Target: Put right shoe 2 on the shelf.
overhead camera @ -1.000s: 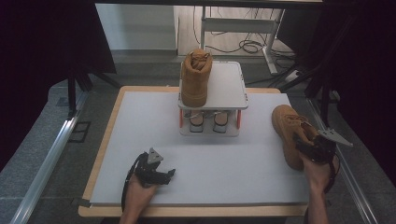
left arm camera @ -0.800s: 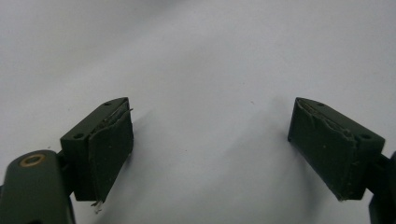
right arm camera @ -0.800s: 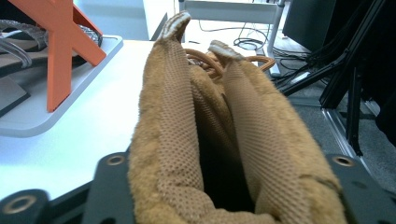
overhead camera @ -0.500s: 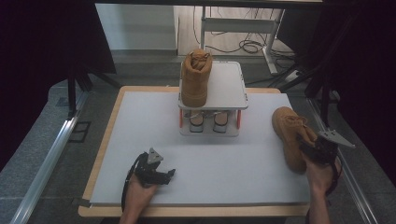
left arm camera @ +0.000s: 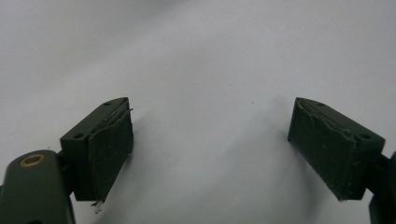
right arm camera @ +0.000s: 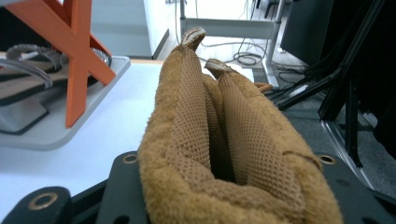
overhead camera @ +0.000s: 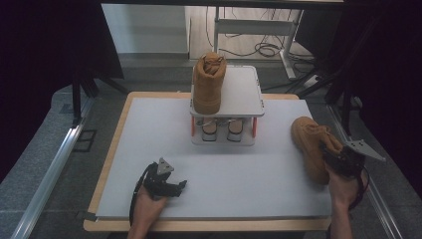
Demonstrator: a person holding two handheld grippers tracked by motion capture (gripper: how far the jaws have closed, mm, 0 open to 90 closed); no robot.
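- Presently, high view: right gripper has just been closing on the collar of the loose boot at the table's right edge; 2nd boot stands on the rack. Grasp step, I judge; next a lift toward the rack's bare right half.
- Left gripper view: left gripper gapes wide, nothing between, over bare table.
- Right gripper view: boot collar squeezed between the jaws; rack at left, open room between.

Right hand-held gripper jaws just closed on tan boot collar, squeezing it.
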